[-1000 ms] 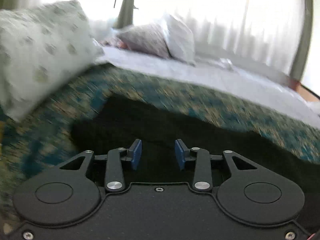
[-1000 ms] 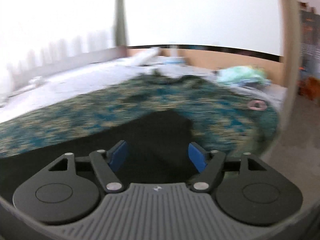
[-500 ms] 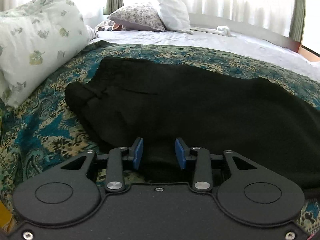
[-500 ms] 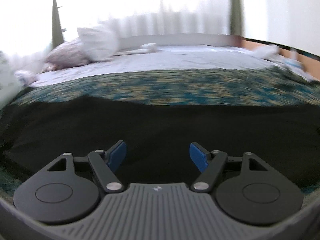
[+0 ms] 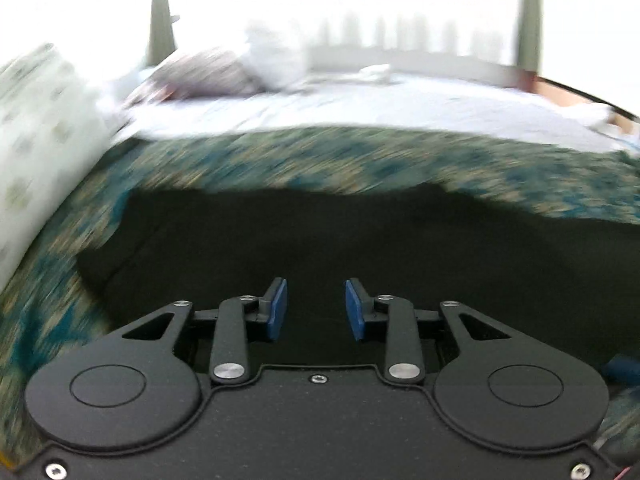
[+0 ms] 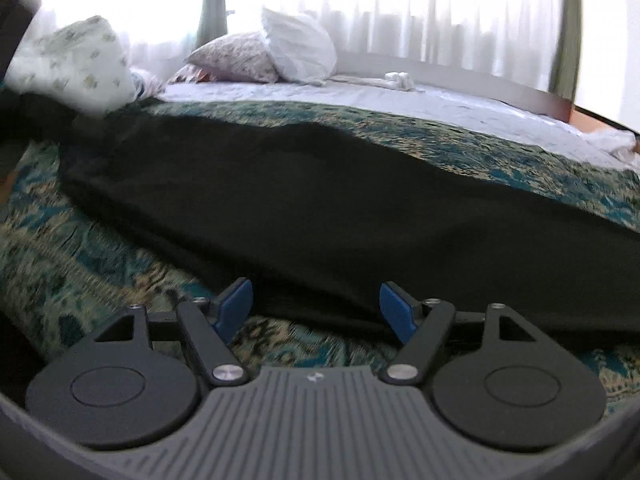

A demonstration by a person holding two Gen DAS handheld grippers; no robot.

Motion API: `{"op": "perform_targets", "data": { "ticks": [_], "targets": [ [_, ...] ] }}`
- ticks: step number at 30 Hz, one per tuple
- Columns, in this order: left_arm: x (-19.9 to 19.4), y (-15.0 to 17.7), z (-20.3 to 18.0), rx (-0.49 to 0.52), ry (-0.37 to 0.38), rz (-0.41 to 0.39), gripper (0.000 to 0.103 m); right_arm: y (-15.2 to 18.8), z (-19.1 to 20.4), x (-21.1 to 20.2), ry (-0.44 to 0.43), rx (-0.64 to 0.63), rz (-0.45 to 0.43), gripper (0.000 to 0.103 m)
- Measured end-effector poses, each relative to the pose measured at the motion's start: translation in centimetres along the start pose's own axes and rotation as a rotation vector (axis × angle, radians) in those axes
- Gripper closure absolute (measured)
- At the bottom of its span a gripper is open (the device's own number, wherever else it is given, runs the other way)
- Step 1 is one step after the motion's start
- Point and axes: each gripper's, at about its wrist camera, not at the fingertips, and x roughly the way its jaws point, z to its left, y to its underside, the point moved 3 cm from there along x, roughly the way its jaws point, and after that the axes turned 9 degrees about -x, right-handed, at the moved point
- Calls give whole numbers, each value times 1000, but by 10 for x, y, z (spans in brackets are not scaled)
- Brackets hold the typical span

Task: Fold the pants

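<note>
Two hand-held black grippers with blue pads are hovering over a bed, each seen from its own wrist camera. Long black fabric pants [image 6: 360, 208] are lying spread flat on the teal-and-gold patterned bedspread [image 6: 80, 264], stretching from the pillow end on the left across to the right edge of the right wrist view.

The left gripper [image 5: 316, 309] is hanging above the dark cloth near one end of the pants [image 5: 320, 240], its jaws having just been closing and now standing narrowly parted. Whether any cloth is pinched between the pads cannot be told; only black fabric is showing behind the gap. This view is blurring heavily.

The right gripper [image 6: 316, 310] is pointing at the near edge of the pants, its jaws standing wide and released, grasping nothing. The hem of the cloth is running just beyond and between the blue pads, with patterned bedspread showing beneath them.

Beyond the bedspread, a pale grey-white sheet [image 6: 400, 100] is covering the far side of the bed. A white leaf-print pillow [image 6: 76, 64] is sitting at the left, a grey floral pillow [image 6: 236, 58] and a plain white pillow [image 6: 300, 50] are leaning together further back, and bright sheer curtains [image 6: 460, 12] are glowing behind them.
</note>
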Motion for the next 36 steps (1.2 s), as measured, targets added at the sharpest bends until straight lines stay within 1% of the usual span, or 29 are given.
{"op": "perform_targets", "data": {
  "ticks": [2, 5, 7, 9, 11, 15, 18, 20, 22, 26, 28, 30, 33, 34, 36],
  "targets": [
    [7, -8, -21, 19, 70, 14, 73, 1, 3, -7, -13, -17, 6, 23],
    [20, -5, -46, 65, 144, 80, 74, 0, -7, -17, -19, 41, -20, 27],
    [21, 6, -55, 77, 194, 123, 74, -2, -9, -19, 27, 23, -47, 27],
    [15, 19, -57, 83, 244, 148, 74, -3, -7, -19, 79, -33, -57, 27],
    [5, 30, -59, 106, 273, 165, 67, -3, -4, -20, 96, -65, -64, 27],
    [-14, 50, -62, 204, 287, 159, 61, -4, 1, -13, 92, -104, -56, 27],
    [-19, 61, -69, 286, 292, 162, 61, -6, 6, -2, 93, -120, -33, 27],
    [-22, 66, -71, 327, 285, 156, 60, -12, 5, 0, 91, -108, -44, 27],
    [-24, 70, -72, 350, 281, 150, 60, -15, 0, -8, 71, -77, -74, 27],
    [-22, 71, -71, 369, 292, 152, 58, -17, -15, -17, 106, -36, -102, 27],
    [-21, 73, -71, 385, 295, 149, 57, -15, -23, -14, 119, -28, -87, 26],
    [-21, 74, -72, 403, 301, 143, 55, -12, -25, -7, 139, -62, -63, 26],
    [-24, 76, -75, 438, 312, 136, 47, -5, -22, -6, 126, -79, -35, 26],
    [-25, 77, -76, 451, 314, 134, 42, -3, -20, -7, 120, -79, -32, 26],
    [-26, 79, -78, 469, 319, 130, 39, -1, -16, -7, 122, -83, -31, 26]
  ]
}}
